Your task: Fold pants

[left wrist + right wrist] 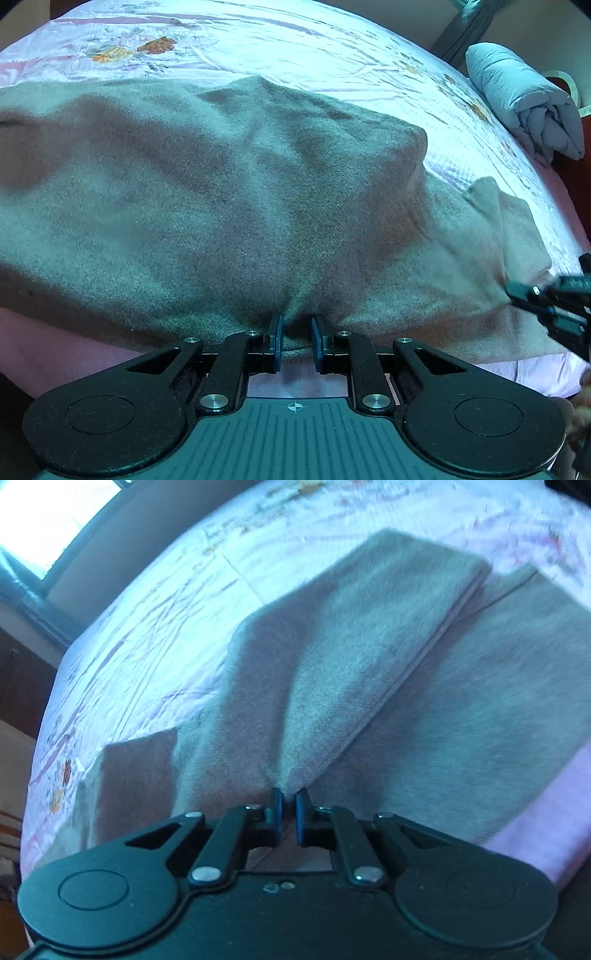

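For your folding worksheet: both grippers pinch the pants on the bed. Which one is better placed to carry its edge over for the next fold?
Probably right: the right gripper already lifts a fold of the pants into a ridge.

Pants [229, 192] lie spread on the bed [295, 44], their near edge caught between the left gripper's [296, 338] fingers [276, 338]. A rolled quilt [524, 103] sits far ahead to the right. A folded pant layer [351, 657] runs ahead from the right gripper's [289, 818] fingers [303, 818].
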Demonstrator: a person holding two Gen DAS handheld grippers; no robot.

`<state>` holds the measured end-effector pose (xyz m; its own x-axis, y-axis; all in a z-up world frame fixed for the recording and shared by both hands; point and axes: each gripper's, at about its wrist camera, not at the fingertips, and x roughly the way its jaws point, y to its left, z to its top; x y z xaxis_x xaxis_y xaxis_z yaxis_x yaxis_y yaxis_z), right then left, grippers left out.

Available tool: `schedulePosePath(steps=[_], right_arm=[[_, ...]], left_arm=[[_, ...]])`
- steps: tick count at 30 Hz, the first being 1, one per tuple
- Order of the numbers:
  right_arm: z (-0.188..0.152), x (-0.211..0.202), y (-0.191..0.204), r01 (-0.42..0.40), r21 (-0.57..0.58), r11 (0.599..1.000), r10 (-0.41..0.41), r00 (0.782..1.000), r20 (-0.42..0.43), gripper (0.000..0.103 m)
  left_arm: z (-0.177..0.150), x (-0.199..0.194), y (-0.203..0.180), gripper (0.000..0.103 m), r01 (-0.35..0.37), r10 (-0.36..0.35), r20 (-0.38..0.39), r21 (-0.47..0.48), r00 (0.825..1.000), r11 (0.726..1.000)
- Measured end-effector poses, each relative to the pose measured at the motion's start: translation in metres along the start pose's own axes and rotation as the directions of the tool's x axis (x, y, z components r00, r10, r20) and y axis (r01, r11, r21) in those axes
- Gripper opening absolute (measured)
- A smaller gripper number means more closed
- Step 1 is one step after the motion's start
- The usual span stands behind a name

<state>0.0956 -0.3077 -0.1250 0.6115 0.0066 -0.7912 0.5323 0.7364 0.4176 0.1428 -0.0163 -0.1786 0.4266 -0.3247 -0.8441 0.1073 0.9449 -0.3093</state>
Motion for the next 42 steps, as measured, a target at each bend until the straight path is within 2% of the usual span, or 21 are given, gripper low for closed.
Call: schedulePosePath(steps=[13, 20, 22, 25, 29, 34, 38, 42], right_arm=[[-0.026, -0.045, -0.024, -0.029, -0.018, 0.999, 0.029, 1.000, -0.011, 0.000], [-0.033, -0.014, -0.028, 0.061, -0.114, 0.992, -0.065, 0.997, -0.035, 0.000], [-0.033, -0.017, -0.021, 0.064, -0.167, 0.984, -0.068, 0.997, -0.020, 0.005], [-0.026, -0.030, -0.025, 0.029, -0.144, 0.989, -0.028, 1.000, 0.010, 0.014], [-0.009, -0.035, -0.039, 0.020, -0.118, 0.993, -0.019, 1.000, 0.009, 0.015], [0.005, -0.041, -0.058, 0.059, -0.089, 0.994, -0.057, 0.998, 0.032, 0.015], [0.032, -0.035, -0.080, 0.067, -0.035, 0.997, -0.067, 0.998, 0.011, 0.017], [0.058, -0.022, -0.093, 0.089, 0.002, 0.996, -0.089, 0.996, 0.002, 0.017]], left_arm=[[0.002, -0.004, 0.000, 0.018, 0.008, -0.008, -0.004, 0.008, 1.000, 1.000], [0.003, -0.011, -0.009, 0.018, 0.001, -0.001, 0.008, 0.041, 1.000, 0.999], [0.004, -0.018, -0.014, 0.018, 0.003, -0.005, 0.022, 0.057, 1.000, 0.998], [0.005, -0.022, -0.028, 0.018, 0.036, -0.039, 0.027, 0.080, 0.999, 0.996], [0.004, -0.016, -0.058, 0.018, 0.071, -0.072, 0.000, 0.140, 0.997, 0.988], [-0.003, 0.005, -0.089, 0.018, 0.052, -0.041, -0.055, 0.207, 0.998, 0.977], [-0.003, 0.015, -0.088, 0.018, 0.039, -0.025, -0.080, 0.173, 0.996, 0.984], [-0.005, 0.013, -0.090, 0.018, 0.033, -0.019, -0.076, 0.180, 0.997, 0.983]])
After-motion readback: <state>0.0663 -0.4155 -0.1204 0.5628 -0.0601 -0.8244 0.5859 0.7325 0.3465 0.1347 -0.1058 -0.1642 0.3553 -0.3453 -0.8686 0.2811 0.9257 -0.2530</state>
